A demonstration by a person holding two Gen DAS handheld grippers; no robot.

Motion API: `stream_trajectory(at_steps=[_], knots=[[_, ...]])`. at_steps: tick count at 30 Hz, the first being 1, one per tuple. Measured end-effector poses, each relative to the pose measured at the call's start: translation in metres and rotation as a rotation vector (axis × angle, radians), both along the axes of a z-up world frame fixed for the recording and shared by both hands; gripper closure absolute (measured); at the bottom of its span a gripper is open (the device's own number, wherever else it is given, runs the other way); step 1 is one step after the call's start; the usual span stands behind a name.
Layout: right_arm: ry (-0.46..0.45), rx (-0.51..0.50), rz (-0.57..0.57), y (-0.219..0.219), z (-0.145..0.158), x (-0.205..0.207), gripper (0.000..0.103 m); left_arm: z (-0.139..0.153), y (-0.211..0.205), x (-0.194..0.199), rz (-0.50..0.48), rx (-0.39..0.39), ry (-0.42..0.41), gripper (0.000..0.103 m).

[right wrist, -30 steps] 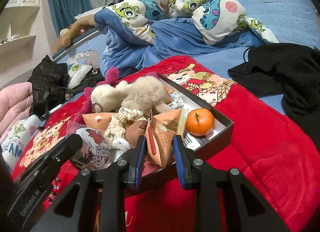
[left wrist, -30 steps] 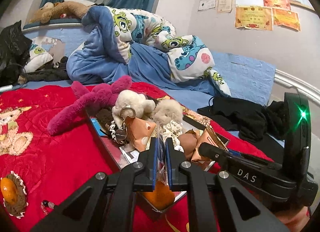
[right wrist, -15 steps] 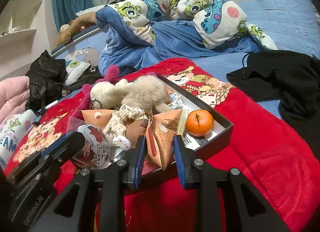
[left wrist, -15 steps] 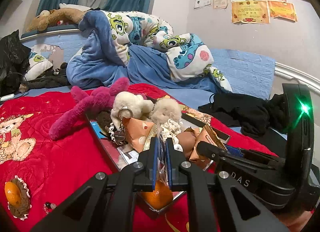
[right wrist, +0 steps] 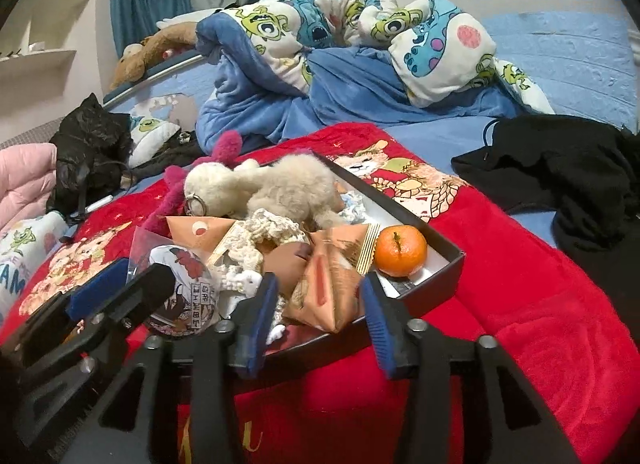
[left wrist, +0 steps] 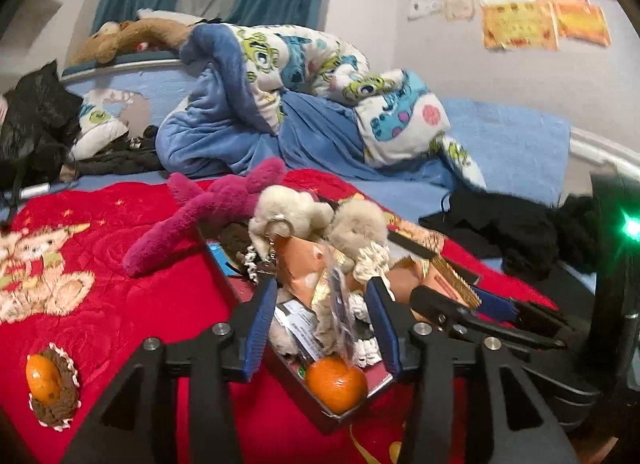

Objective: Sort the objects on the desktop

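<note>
A dark shallow box [right wrist: 448, 264] on the red blanket holds a mandarin [right wrist: 400, 250], orange paper packets [right wrist: 324, 296], a beige plush keychain [right wrist: 260, 187], crocheted lace and a clear-bagged badge [right wrist: 180, 288]. My left gripper [left wrist: 322, 324] is open over the box's near end, with the bagged badge [left wrist: 340, 304] loose between its fingers and the mandarin [left wrist: 336, 384] just below. My right gripper [right wrist: 316, 312] is open around an orange packet at the box's front edge, not closed on it. The left gripper also shows in the right wrist view [right wrist: 120, 292].
A magenta plush [left wrist: 208, 207] lies against the box's far side. A second mandarin on a brown crocheted coaster [left wrist: 50, 388] sits on the red blanket [left wrist: 120, 304]. Black clothes [right wrist: 560, 167], a patterned duvet [right wrist: 340, 43] and a black bag [right wrist: 88, 143] lie around.
My left gripper was shut on the bagged badge and has opened, leaving it in the box. My right gripper's jaws have opened wider around the orange packet.
</note>
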State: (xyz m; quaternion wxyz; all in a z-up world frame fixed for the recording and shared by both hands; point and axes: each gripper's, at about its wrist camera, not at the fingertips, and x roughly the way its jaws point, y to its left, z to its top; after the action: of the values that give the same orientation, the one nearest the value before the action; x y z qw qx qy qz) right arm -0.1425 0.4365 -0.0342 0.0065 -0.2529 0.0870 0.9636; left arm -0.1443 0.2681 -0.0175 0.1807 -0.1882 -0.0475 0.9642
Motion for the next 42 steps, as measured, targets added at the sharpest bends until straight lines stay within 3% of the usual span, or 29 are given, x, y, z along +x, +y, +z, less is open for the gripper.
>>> stream_trajectory(at_steps=[2, 3, 4, 7, 13, 21, 29, 35, 38, 42], knots=[[0.011, -0.006, -0.029, 0.003, 0.002, 0.003, 0.025, 0.0, -0.009, -0.002, 0.027, 0.029, -0.009, 0.034], [0.009, -0.011, -0.051, 0.007, 0.001, 0.004, 0.008, 0.0, -0.014, -0.003, 0.04, 0.044, -0.015, 0.021], [0.003, -0.037, -0.088, 0.015, 0.0, 0.005, 0.0, 0.0, -0.017, -0.003, 0.048, 0.052, -0.017, 0.011], [0.022, -0.13, -0.1, 0.032, -0.001, 0.01, 0.0, 0.0, -0.018, -0.003, 0.062, 0.045, -0.013, 0.003], [0.064, -0.201, -0.154, 0.048, 0.001, 0.021, 0.0, -0.001, -0.012, -0.004, 0.077, 0.005, -0.035, 0.002], [0.077, -0.174, -0.158, 0.042, 0.004, 0.027, 0.0, -0.001, -0.023, 0.001, 0.065, 0.052, -0.055, 0.0], [0.099, -0.048, -0.109, 0.012, 0.023, 0.05, 0.0, 0.013, -0.036, 0.031, 0.09, -0.007, -0.066, 0.0], [0.144, 0.089, -0.071, -0.035, 0.053, 0.076, 0.0, 0.045, -0.071, 0.082, 0.186, -0.031, -0.04, 0.0], [0.171, 0.142, -0.065, -0.059, 0.074, 0.094, 0.0, 0.069, -0.091, 0.111, 0.283, -0.061, -0.028, 0.0], [0.24, 0.117, 0.004, -0.08, 0.095, 0.132, 0.0, 0.098, -0.119, 0.154, 0.447, -0.129, -0.044, 0.0]])
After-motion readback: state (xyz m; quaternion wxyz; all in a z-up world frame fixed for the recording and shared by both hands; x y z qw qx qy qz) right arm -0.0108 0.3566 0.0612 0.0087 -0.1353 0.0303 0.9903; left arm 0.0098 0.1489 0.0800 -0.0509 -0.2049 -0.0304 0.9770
